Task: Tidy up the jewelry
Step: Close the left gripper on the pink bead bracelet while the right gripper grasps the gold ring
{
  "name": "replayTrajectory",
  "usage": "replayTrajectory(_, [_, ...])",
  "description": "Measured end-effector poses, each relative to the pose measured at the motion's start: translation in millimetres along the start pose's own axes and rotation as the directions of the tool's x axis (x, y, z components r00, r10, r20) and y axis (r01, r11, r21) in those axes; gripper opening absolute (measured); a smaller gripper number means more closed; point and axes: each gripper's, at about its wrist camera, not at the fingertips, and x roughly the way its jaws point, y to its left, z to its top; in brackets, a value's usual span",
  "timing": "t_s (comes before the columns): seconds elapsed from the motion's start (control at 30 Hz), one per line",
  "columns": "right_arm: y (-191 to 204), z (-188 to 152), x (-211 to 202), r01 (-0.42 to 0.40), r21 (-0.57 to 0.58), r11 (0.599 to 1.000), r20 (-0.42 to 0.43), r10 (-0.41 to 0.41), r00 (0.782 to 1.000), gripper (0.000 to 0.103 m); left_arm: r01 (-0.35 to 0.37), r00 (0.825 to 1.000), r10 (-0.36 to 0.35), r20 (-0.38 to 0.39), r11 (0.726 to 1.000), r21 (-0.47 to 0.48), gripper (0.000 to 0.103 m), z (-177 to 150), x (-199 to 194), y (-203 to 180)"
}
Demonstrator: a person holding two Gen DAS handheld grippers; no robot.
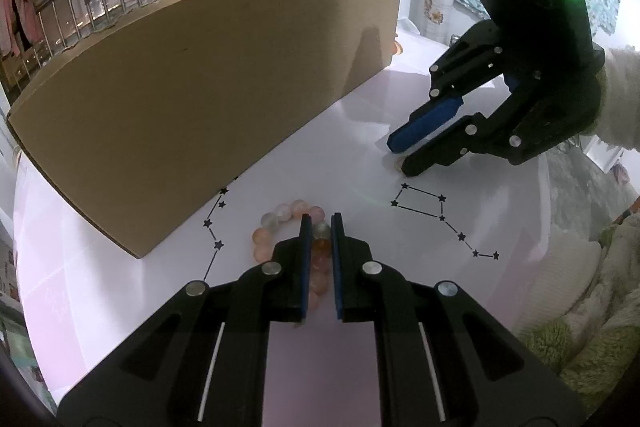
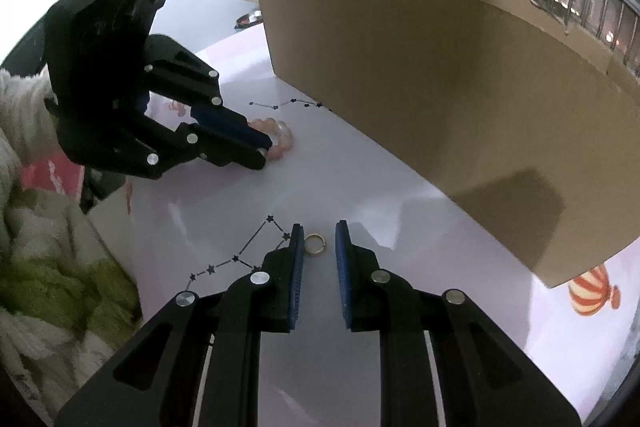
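A bracelet of pink and orange beads (image 1: 280, 213) lies on the white table (image 1: 340, 155) near the box wall. My left gripper (image 1: 320, 223) is shut on its near side, with beads pinched between the blue pads. From the right wrist view, the same left gripper (image 2: 266, 147) touches the bracelet (image 2: 282, 139) on the table. A small gold ring (image 2: 315, 244) lies flat between the tips of my right gripper (image 2: 319, 231). It sits against the left pad, with a gap to the right pad. In the left wrist view the right gripper (image 1: 397, 158) points down at the ring (image 1: 397, 165).
A long brown cardboard box (image 1: 200, 87) (image 2: 440, 87) stands along the far side of the table. Black constellation prints (image 1: 424, 205) and a hot-air balloon print (image 2: 592, 291) mark the tabletop. A fuzzy green and white sleeve (image 2: 48, 267) is at the near edge.
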Motion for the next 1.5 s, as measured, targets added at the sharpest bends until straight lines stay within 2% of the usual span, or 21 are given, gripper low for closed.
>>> replayTrajectory(0.23, [-0.5,-0.2,-0.6,-0.009,0.076,0.997,0.011,0.008,1.000,0.023,0.000,1.000,0.000,0.000,1.000,-0.003,0.009,-0.4,0.1,0.1])
replayTrajectory(0.4, [7.0,-1.3,0.3,0.045,0.074,0.996,0.012,-0.046,0.999,0.024,-0.004,1.000,0.004,0.004,1.000,-0.008,0.008,-0.6,0.3,0.3])
replayTrajectory(0.53, [15.7,-4.3,-0.4,0.119,0.069,0.991,0.030,-0.121,0.992,0.024,-0.006,1.000,0.006,0.007,1.000,-0.013,0.008,-2.1,-0.1,2.0])
replayTrajectory(0.77, [9.6,-7.6,0.0,0.137,0.135,0.981,0.056,-0.146,0.988,0.011,-0.007,1.000,0.007,0.011,1.000,-0.017,0.008,-3.6,0.1,3.7])
replayTrajectory(1.23, [5.8,-9.5,-5.0,0.144,0.170,0.975,0.070,-0.157,0.985,0.010,-0.007,1.000,0.007,0.022,1.000,-0.023,0.008,-3.3,-0.5,3.5])
replayTrajectory(1.5, [4.1,-9.8,-19.0,0.147,0.200,0.969,0.110,-0.172,0.979,0.010,-0.024,1.000,0.025,0.019,1.000,-0.016,0.008,-3.5,-1.9,4.0])
